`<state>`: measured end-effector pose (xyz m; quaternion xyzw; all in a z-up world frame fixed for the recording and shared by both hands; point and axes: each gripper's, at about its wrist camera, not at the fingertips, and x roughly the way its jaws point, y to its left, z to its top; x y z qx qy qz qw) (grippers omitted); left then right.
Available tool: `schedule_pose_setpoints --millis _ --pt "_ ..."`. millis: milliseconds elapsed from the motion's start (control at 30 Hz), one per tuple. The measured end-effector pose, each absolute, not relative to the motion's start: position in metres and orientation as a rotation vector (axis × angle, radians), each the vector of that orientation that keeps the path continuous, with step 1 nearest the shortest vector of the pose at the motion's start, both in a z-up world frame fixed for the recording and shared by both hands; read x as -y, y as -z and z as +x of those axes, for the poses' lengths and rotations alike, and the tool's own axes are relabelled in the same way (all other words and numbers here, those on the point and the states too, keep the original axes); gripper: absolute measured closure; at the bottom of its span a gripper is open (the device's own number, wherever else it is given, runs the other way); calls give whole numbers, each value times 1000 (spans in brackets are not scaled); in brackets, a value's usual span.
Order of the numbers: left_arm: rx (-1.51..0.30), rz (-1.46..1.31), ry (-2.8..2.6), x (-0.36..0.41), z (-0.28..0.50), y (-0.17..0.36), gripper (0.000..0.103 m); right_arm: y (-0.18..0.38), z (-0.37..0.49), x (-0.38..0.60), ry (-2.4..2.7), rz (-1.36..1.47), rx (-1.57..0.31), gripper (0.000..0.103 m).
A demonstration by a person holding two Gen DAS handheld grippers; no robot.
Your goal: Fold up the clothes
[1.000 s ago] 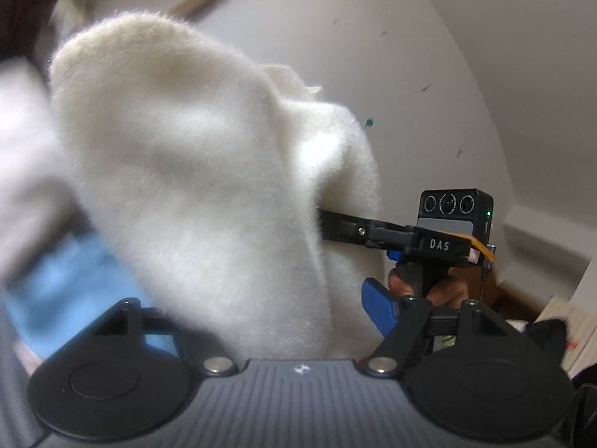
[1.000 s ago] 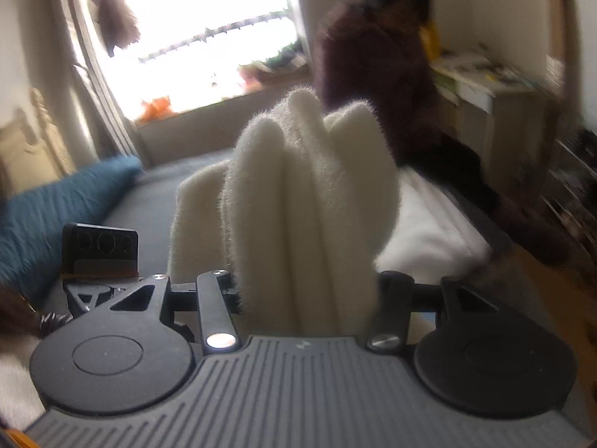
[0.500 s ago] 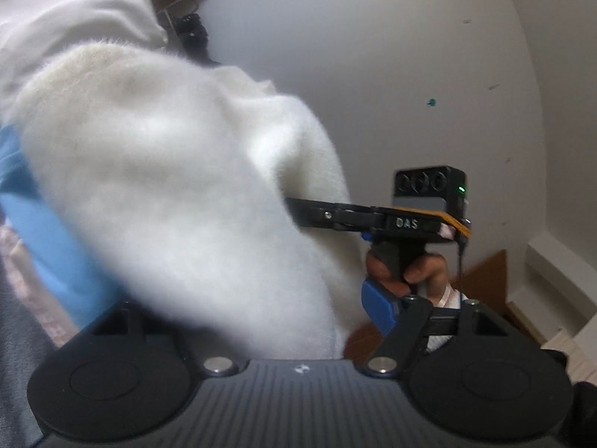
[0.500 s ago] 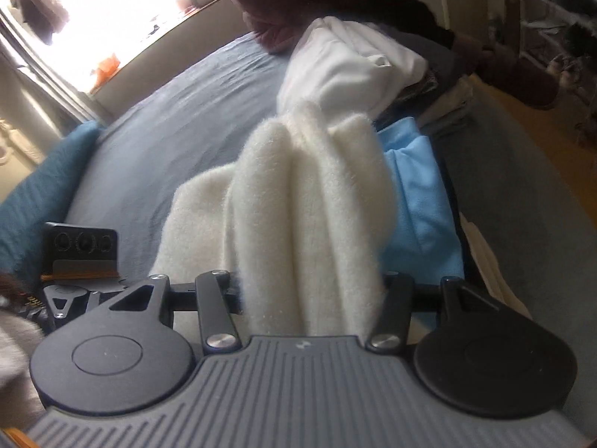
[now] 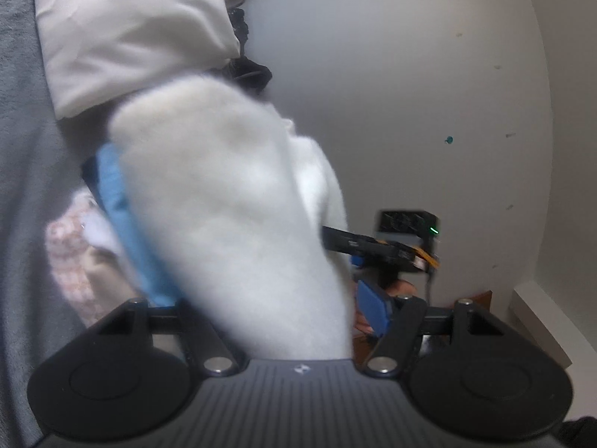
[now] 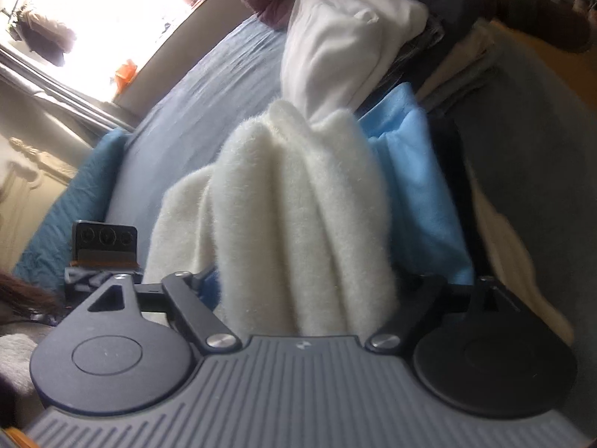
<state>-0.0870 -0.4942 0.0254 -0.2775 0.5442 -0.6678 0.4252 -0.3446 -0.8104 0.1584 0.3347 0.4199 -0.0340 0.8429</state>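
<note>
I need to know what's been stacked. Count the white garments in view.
2: the fluffy white garment lies between the opening right gripper jaws; the smooth white garment lies beyond it on the pile. Others may be hidden.

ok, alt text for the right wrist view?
A fluffy white garment bunched in folds fills the gap between the right gripper's opening jaws, above a light blue cloth and a stack of folded clothes on a grey-blue bed. The left gripper shows at lower left.

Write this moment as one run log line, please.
right gripper: opening, fluffy white garment between jaws | left gripper: closing on it | blue cloth beneath
</note>
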Motion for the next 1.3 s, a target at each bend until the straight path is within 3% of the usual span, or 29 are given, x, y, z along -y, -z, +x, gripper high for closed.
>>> schedule_pose_setpoints --millis 133,233,333,433,533,700,833,933,1100,1200,1300 --pt "-1361 -664 1675 493 -74 -25 35 -194 -391 804 259 654 -742 19" --pt "-1354 -641 1681 500 -73 -29 35 -204 -457 790 453 758 -505 19" --pt "-1347 -623 1677 506 -72 -34 35 -189 -531 756 592 908 -263 19" --pt "-1334 -589 1670 512 -72 -39 36 -155 -575 716 628 1051 -151 19" --pt "-1303 -522 1666 519 -75 -49 38 -125 -574 690 596 1102 -185 19" --pt "-1139 -336 1754 522 -75 -77 58 -106 -536 674 600 1020 -353 22" --pt "-1044 -225 1838 534 -85 -95 60 -109 -541 659 602 984 -320 48" --pt "-1047 -196 1882 534 -73 -96 61 -114 -547 646 609 982 -317 52" --pt "-1173 -300 1847 576 -92 -73 62 -119 -538 625 612 973 -316 54" --pt "-1209 -350 1810 565 -87 -54 56 -115 -532 621 620 915 -327 53" --pt "-1232 -377 1785 572 -82 -53 48 -102 -534 625 615 973 -300 38"
